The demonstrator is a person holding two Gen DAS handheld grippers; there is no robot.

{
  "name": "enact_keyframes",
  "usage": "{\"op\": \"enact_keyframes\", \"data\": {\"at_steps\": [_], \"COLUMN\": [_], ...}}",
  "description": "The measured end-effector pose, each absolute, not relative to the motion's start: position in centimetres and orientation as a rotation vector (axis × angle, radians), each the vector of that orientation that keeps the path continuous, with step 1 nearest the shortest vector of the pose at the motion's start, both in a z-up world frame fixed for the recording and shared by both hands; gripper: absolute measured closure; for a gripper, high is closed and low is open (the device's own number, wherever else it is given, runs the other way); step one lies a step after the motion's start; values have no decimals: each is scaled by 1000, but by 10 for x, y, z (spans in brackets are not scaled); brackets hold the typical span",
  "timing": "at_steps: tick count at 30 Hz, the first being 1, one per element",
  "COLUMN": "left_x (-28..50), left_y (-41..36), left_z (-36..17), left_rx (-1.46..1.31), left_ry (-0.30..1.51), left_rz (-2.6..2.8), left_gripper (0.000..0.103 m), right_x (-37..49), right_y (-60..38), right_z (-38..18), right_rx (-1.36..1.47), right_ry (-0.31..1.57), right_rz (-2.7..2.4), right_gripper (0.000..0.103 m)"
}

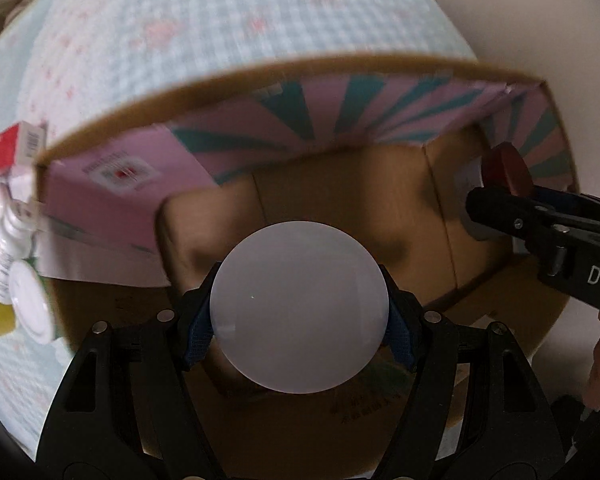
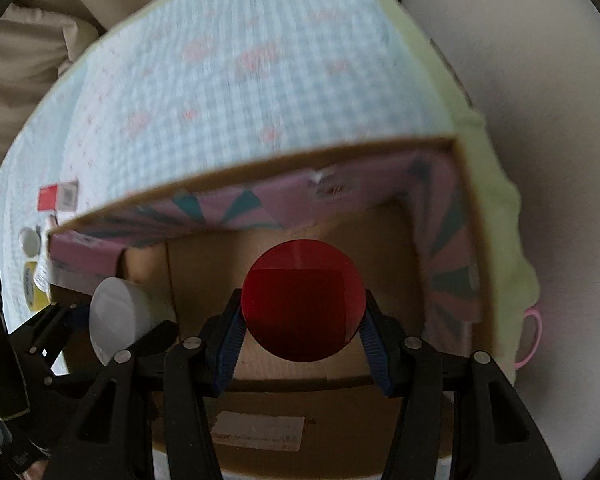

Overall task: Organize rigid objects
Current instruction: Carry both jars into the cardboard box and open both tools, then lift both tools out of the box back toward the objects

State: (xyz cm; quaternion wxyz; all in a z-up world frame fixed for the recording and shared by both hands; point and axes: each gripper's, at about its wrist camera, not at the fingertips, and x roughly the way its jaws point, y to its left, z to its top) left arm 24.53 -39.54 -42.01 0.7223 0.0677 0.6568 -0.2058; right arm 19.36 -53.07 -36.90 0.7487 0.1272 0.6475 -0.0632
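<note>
White-capped container (image 1: 300,306): round pale lid, pinched in left gripper (image 1: 300,320), above open cardboard box (image 1: 340,200).
Red-capped container (image 2: 303,300): round dark-red lid, clamped in right gripper (image 2: 303,340), over same box.
Box lining: pink, teal rays.

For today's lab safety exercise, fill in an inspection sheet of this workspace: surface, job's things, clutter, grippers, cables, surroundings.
Surface: blue checked cloth.
Job's things: open cardboard box, floor bare; white-capped container; red-capped container.
Clutter: bottles and red-white carton outside the box's left wall.
Grippers: left gripper shut on white-capped container; right gripper shut on red-capped container; both over the box.
Cables: nothing seen.
Surroundings: beige cushions; pink ring.
</note>
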Motion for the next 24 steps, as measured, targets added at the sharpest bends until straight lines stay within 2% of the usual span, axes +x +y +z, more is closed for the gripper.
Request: {"op": "enact_keyframes", "data": {"at_steps": [7, 8, 9, 10, 11, 13, 24], "left_x": [244, 245, 245, 244, 243, 241, 235], "left_y": [-411, -413, -414, -415, -415, -414, -387], "left_z": [-413, -409, -405, -402, -397, -387, -358], "left_rx": [247, 249, 242, 240, 240, 249, 207], "left_ry": [1431, 1425, 1419, 1415, 1400, 1374, 1331], "left_rz": [-471, -480, -496, -506, -512, -520, -480], "left_gripper": [35, 28, 2, 1, 0, 0, 0], "right_x": [190, 192, 193, 194, 194, 194, 172], "right_y": [-539, -540, -542, -542, -543, -546, -570], "right_z": [-382, -381, -379, -377, -374, -370, -337], "right_rx": [337, 347, 354, 355, 356, 378, 410], "right_ry": [1450, 1445, 1431, 1418, 1401, 1390, 1343], "right_rz": [-139, -134, -131, -129, -134, -129, -175], "right_gripper": [53, 53, 53, 53, 40, 0, 0]}}
